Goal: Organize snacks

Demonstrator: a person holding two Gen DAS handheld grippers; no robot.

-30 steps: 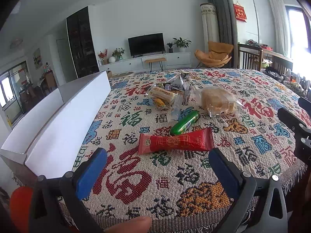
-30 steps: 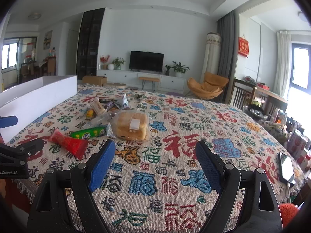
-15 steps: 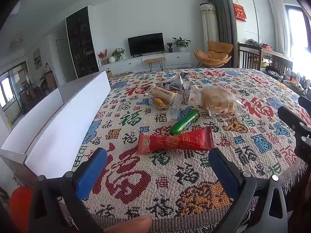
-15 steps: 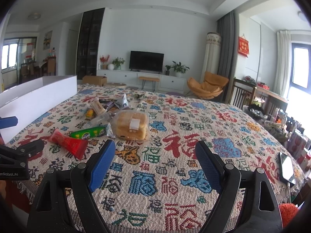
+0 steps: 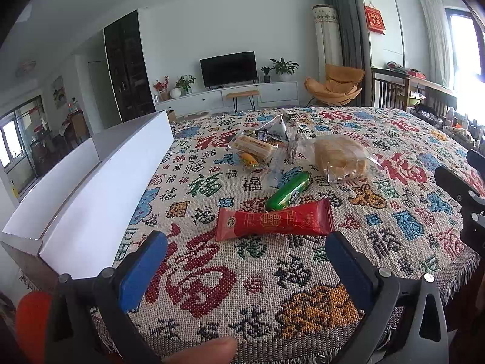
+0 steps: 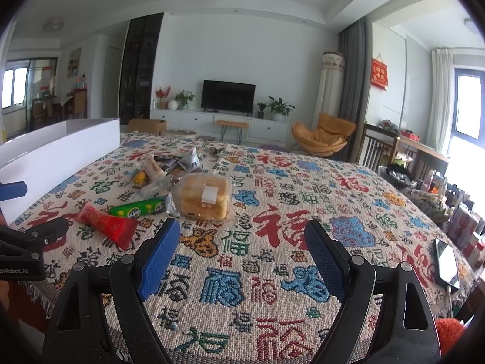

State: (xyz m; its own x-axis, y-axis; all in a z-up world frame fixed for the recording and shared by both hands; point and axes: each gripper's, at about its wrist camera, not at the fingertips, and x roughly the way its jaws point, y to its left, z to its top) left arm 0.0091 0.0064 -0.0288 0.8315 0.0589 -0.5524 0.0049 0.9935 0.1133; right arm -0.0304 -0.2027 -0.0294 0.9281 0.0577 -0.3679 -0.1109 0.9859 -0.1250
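A red snack bar (image 5: 274,220) lies on the patterned tablecloth just beyond my open left gripper (image 5: 245,253). Behind it rests a green packet (image 5: 288,190), then a bagged bread bun (image 5: 339,157) and a heap of small wrapped snacks (image 5: 257,145). In the right wrist view the red snack bar (image 6: 106,224), green packet (image 6: 138,207) and bread bun (image 6: 204,195) sit left of and beyond my open right gripper (image 6: 242,244), which holds nothing. A white open box (image 5: 100,179) stands along the table's left side.
A phone (image 6: 447,262) lies near the table's right edge. The tablecloth's fringed front edge (image 5: 272,355) is close below both grippers. A fingertip (image 5: 203,350) shows at the bottom of the left wrist view. Chairs and clutter (image 6: 424,176) stand off the right side.
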